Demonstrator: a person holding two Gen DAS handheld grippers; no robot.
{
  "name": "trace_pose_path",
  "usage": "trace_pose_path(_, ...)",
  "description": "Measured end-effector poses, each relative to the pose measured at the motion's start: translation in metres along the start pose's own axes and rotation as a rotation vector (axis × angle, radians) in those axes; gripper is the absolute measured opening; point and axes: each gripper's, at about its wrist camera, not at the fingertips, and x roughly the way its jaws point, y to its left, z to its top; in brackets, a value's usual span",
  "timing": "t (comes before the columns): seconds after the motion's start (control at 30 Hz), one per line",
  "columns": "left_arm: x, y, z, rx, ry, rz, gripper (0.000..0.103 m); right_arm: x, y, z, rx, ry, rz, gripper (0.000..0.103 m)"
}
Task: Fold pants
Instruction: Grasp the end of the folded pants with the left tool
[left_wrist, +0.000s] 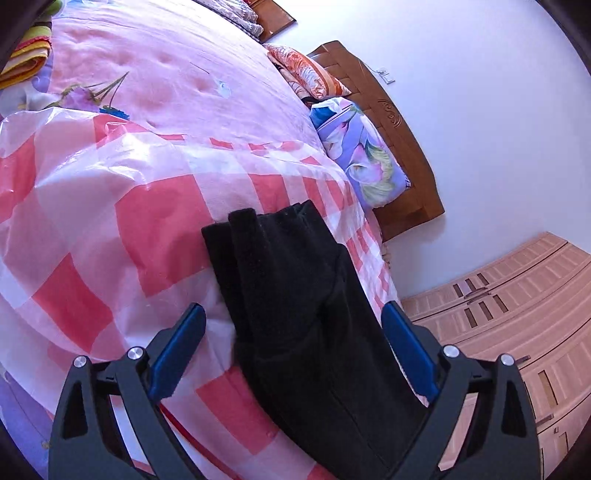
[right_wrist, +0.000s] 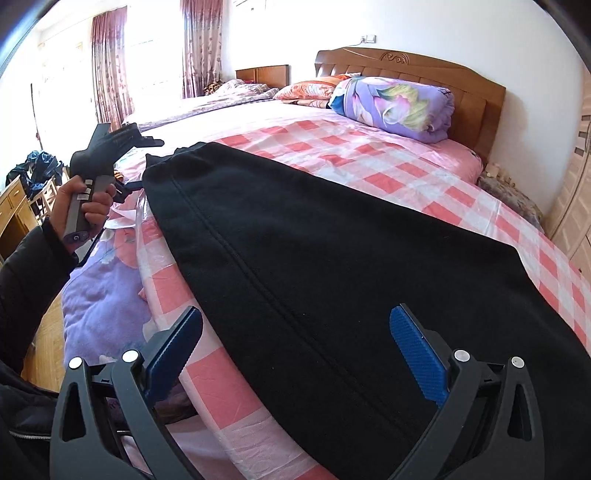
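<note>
Black fleece pants (right_wrist: 295, 258) on the checked bed (right_wrist: 424, 173), lower end cut off. Left gripper (left_wrist: 293, 325) and right gripper (right_wrist: 295, 332): jaws wide apart, empty.

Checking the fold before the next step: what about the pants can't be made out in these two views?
- Right wrist view: near end of the black pants is cut off by the bottom edge and the right gripper.
- Left wrist view: pants run under the left gripper.
- Both views: layer count hidden by uniform black fabric.

Black sleeve (right_wrist: 26, 273), blue-padded black gripper (right_wrist: 295, 343)
</note>
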Motion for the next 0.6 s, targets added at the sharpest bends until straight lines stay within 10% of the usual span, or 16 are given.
trace_pose_path(0.6, 0.012, 0.002, 0.010, -0.053, 0.016, 0.022, 0.088, -0.006, -0.011, -0.007, 0.044, -0.008, 0.016, 0.098)
